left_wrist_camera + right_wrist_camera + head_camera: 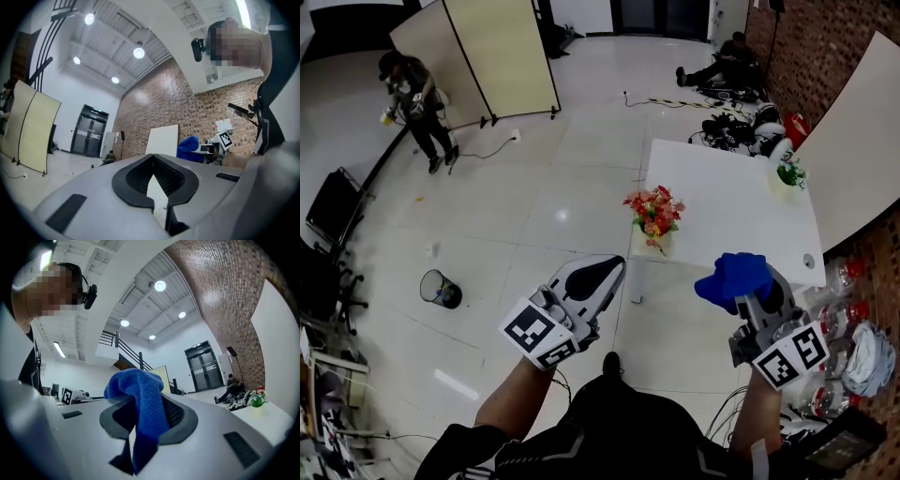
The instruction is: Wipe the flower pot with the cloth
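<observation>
Now, my right gripper (140,427) pinching the cloth (143,399), left gripper (154,183) jaws pressed together, both short of the table (722,211), flower pot (650,243) on it.

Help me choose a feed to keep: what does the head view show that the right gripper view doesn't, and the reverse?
Only the head view: the flower pot with red flowers at the near corner of the table, and a bin on the floor. Only the right gripper view: ceiling lights and double doors. Both: the blue cloth clamped in the right gripper, the table, and a small green plant on it.
</observation>
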The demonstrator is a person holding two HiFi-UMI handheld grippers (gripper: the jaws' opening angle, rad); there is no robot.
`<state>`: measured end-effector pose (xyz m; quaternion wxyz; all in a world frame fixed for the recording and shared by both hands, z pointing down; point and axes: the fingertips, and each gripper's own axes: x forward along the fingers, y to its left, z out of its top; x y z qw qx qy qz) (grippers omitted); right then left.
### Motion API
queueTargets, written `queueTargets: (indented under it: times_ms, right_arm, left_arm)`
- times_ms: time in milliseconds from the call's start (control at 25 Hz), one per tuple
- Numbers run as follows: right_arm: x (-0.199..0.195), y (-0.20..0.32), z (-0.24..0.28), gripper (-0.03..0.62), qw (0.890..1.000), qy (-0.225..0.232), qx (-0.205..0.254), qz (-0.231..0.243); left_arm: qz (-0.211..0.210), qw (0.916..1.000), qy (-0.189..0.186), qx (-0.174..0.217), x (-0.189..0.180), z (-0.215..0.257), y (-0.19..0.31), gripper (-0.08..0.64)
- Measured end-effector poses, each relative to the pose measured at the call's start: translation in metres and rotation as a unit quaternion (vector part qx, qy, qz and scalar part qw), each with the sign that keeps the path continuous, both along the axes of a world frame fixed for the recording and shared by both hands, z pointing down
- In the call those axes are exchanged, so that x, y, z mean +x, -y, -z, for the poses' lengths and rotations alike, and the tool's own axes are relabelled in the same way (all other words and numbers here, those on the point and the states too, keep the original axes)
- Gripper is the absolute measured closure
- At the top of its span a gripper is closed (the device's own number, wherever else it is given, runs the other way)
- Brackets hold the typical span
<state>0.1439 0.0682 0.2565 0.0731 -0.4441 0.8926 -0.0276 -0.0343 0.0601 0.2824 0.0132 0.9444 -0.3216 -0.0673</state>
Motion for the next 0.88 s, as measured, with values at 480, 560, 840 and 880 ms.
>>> queueTargets:
  times_ms: [480, 560, 840, 880]
  right_arm:
    - [-0.015, 0.095, 0.003, 0.500, 0.999, -0.003, -0.005, -0.042]
    - [-0.011, 0.110, 0.001, 0.500, 0.999, -0.001, -0.008, -0.034]
    - [-0.002, 0.166, 0.012, 0.500, 0.999, -0.002, 0.005, 0.033]
    - [-0.002, 0.170, 0.014, 0.500, 0.999, -0.003, 0.010, 0.043]
  left_arm:
    - [-0.042, 0.9986, 0.011, 0.029, -0.021, -0.012, 0.109, 0.534]
    - [-0.045, 0.9983, 0.019, 0.033, -0.018, -0.016, 0.122, 0.528]
    - [-0.049, 0.9982, 0.018, 0.029, 0.015, -0.015, 0.167, 0.486]
    - [-0.051, 0.9982, 0.015, 0.028, 0.017, -0.016, 0.170, 0.448]
